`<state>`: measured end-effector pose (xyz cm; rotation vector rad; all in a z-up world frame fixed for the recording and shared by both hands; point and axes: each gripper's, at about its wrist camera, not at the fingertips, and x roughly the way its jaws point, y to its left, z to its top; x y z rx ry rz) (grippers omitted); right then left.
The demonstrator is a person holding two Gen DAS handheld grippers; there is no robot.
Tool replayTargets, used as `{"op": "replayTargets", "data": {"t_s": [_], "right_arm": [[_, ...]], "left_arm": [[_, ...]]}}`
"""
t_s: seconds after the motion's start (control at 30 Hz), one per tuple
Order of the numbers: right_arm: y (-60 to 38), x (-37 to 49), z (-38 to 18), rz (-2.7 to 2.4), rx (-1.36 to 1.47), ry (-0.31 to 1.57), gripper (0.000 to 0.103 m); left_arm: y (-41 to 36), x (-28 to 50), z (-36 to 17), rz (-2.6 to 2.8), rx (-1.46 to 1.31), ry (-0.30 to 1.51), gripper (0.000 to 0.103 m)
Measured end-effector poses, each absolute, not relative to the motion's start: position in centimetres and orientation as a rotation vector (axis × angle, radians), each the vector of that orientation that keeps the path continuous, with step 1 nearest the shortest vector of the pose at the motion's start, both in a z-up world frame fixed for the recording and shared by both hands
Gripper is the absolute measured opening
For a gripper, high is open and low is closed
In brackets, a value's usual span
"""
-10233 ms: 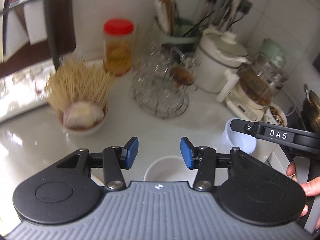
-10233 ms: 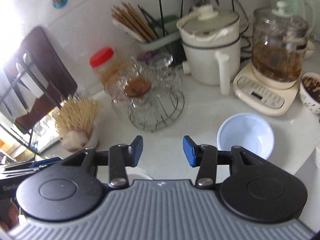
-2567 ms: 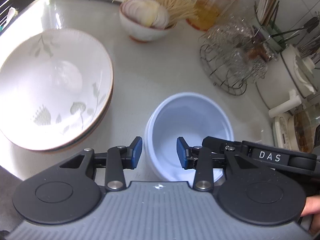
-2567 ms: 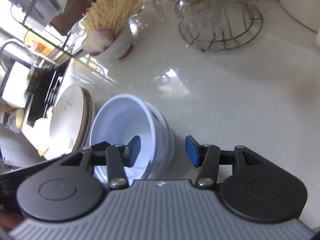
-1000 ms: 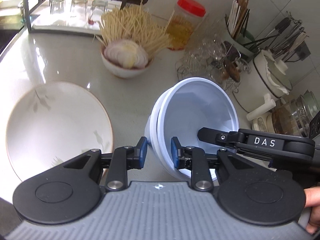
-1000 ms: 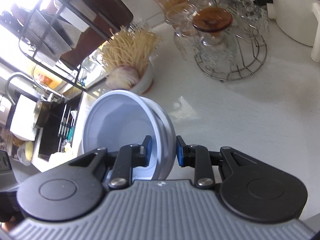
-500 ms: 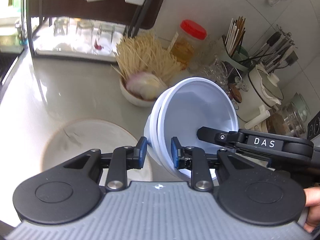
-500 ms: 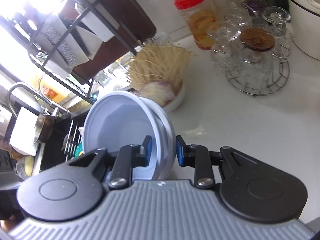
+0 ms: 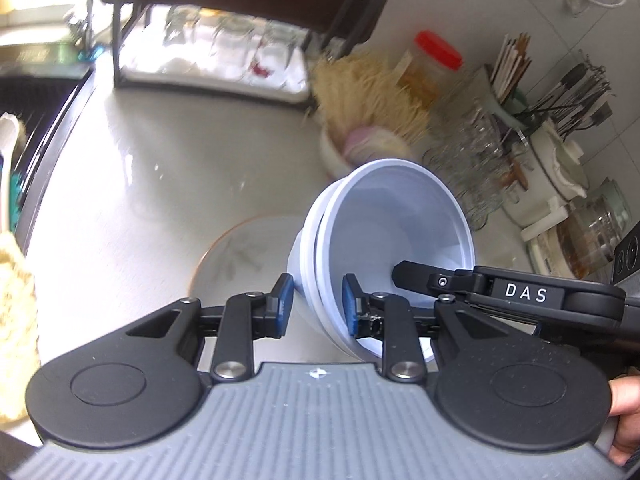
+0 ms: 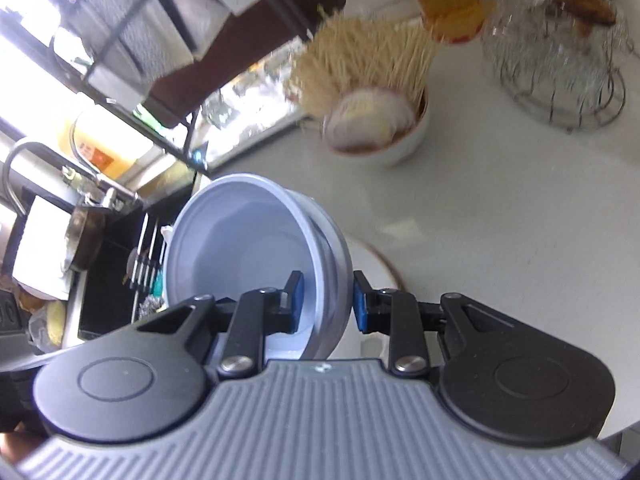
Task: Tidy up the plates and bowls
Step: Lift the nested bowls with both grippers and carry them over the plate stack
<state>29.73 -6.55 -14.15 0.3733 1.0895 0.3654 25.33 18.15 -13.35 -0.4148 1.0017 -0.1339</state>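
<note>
Two grippers clamp one stack of pale blue bowls (image 9: pixel 384 240) from opposite sides, holding it tilted in the air above the counter (image 9: pixel 160 176). The left gripper (image 9: pixel 314 304) has its jaws drawn narrow on the stack's near rim, one blue pad on the outer wall and the other inside. The right gripper (image 10: pixel 326 300) grips the opposite rim the same way, its inner finger reaching into the top bowl; from the left wrist view that gripper comes in from the right edge with its dark arm lying across the bowl's mouth. At least two nested rims show along the stack's edge. Below the stack, a white plate (image 9: pixel 240 256) with a brown rim and a faint leaf print lies flat on the counter, partly hidden behind the bowls. Beyond the stack stands a small bowl (image 10: pixel 400 136) holding pale sticks and a sliced onion. Right of that bowl are a red-lidded jar (image 9: pixel 428 68) and a wire rack (image 10: pixel 568 72) of glasses. A dark shelf (image 9: pixel 224 16) stands further back, blurred.
</note>
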Motion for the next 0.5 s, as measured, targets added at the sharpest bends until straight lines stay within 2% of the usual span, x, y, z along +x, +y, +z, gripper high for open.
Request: {"op": "replayTargets", "data": {"t_s": [0.5], "right_arm": [[-3.8, 28.3, -16.4, 0.312, 0.3, 1.156, 0.03]], "left_arm": [[20.2, 24.1, -16.9, -0.125, -0.468, 1.059, 0.029]]}}
